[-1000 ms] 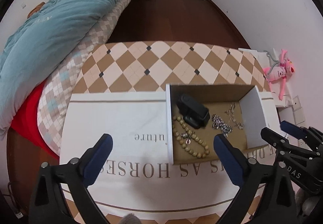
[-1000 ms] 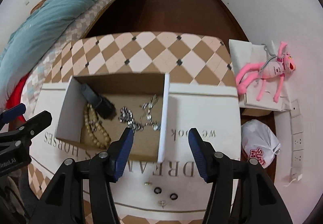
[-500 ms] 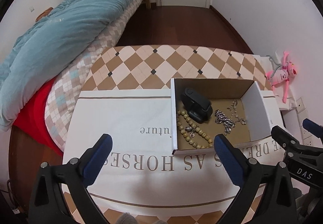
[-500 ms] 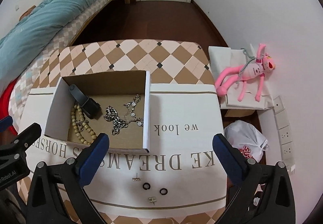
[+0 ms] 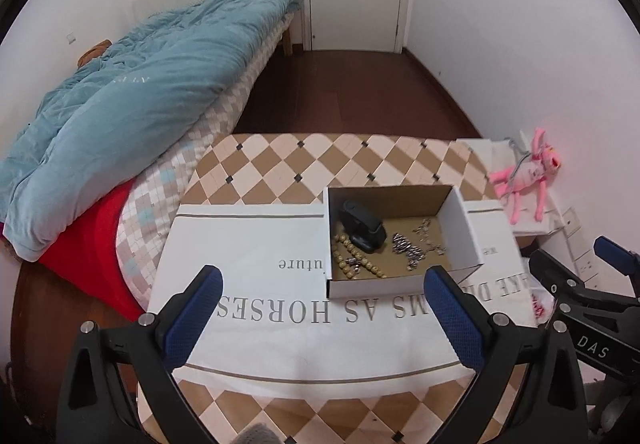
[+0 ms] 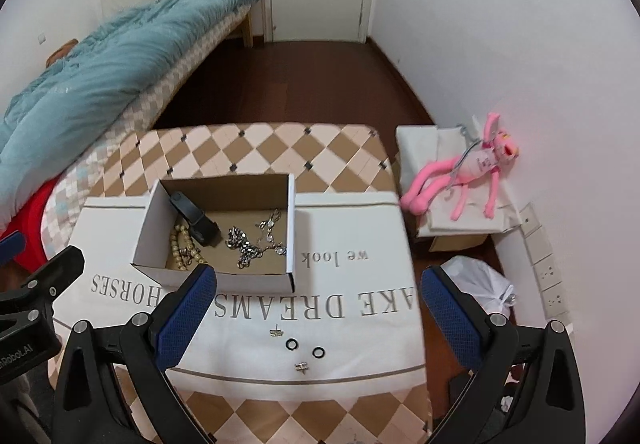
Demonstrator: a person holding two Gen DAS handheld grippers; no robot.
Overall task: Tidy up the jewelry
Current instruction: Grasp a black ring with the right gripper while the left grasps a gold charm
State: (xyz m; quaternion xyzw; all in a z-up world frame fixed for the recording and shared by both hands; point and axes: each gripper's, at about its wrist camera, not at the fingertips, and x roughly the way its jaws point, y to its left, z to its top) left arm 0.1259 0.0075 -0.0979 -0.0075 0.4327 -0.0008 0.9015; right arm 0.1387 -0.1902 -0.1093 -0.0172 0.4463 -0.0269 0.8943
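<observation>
bedroom, checkered table (image 6: 280, 143): bead bracelet (image 6: 182, 250), chains (image 6: 248, 244), black band already in cardboard box (image 6: 216, 280); two black rings (image 6: 304, 348) and small earrings (image 6: 276, 332) left outside; left gripper (image 5: 320, 308), right gripper (image 6: 316, 316) both spread wide, empty.

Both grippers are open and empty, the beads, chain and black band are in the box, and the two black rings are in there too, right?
Not quite: the two black rings lie outside the box, on the white cloth in front of it, as the right wrist view shows. The rest holds.
</observation>
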